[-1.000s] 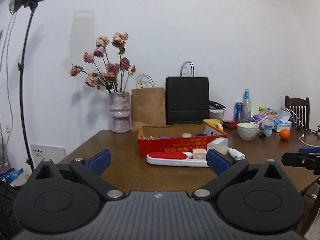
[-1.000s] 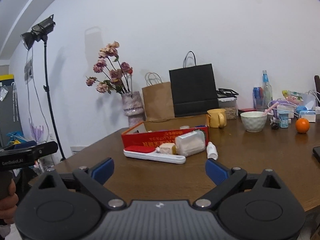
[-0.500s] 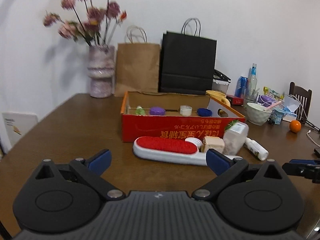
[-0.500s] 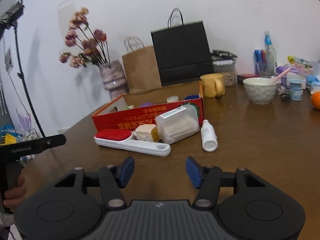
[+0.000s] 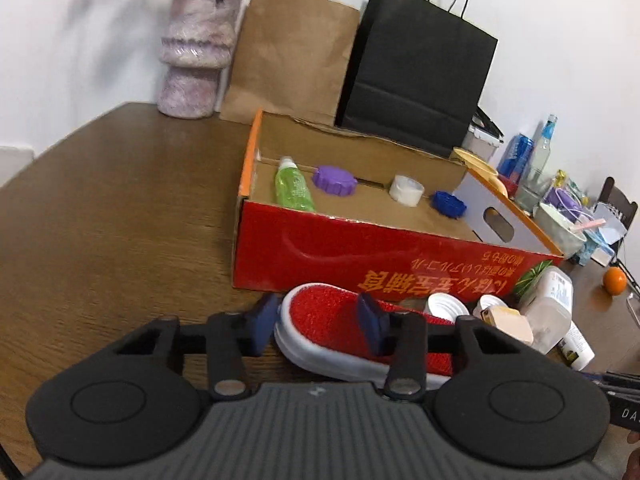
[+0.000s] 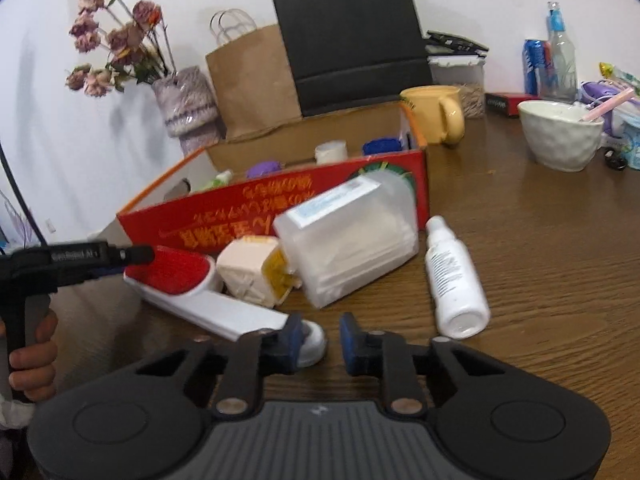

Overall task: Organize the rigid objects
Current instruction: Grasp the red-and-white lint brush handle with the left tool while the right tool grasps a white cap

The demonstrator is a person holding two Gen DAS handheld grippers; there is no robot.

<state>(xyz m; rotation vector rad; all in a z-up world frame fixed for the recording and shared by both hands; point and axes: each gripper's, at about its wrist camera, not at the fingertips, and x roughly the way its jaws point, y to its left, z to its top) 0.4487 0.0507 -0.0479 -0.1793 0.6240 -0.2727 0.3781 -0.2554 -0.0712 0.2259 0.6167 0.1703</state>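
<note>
On the worktop (image 5: 120, 208), a lint brush (image 5: 332, 320) is lying before an open box (image 5: 360, 248); a bottle (image 5: 294, 190) and caps are lying inside it, and two paper bags are standing behind it.

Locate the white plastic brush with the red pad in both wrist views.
Left wrist: white plastic brush with the red pad, bottom centre, before the red cardboard box.
Right wrist: lower left, before the same box.
Shared landmark: black paper bag.
</note>
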